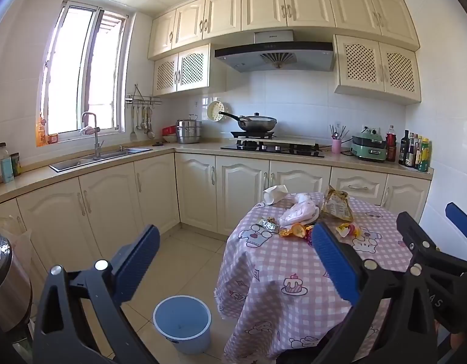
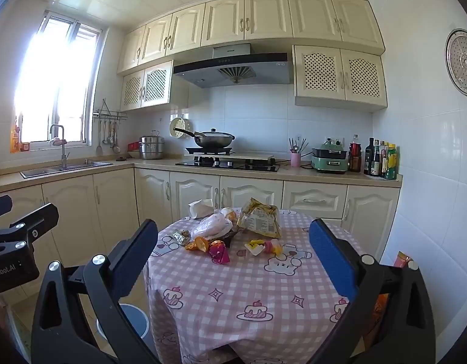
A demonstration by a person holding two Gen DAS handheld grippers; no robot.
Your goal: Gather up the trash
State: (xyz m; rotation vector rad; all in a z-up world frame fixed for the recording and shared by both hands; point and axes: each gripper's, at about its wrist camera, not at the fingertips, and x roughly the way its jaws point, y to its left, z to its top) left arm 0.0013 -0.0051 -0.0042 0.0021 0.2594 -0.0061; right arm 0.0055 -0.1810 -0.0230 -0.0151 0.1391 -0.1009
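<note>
While both claws, left claw (image 1: 233, 242) and right claw (image 2: 233, 239), are hanging wide apart and empty, collecting is not yet starting; next move is calling for closing on a wrapper (image 2: 218, 250) mid-frame on the table (image 2: 233, 288), then reaching the bin (image 1: 182, 323) at lower centre.

Round table (image 2: 233, 279) under pink checked cloth (cartoon prints) carries crumpled wrappers (image 2: 213, 247), snack bag (image 2: 259, 220), plastic bag (image 2: 213, 226), white cup (image 2: 200, 207).

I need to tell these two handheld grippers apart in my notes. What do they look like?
They look alike: the left gripper and the right gripper each have a black, angular frame with cut-out slots and silver round bolts, plus two flat blue ribbed fingers. White lettering ending in "Robot.AI" marks the left gripper's black body, seen in the right wrist view.
</note>
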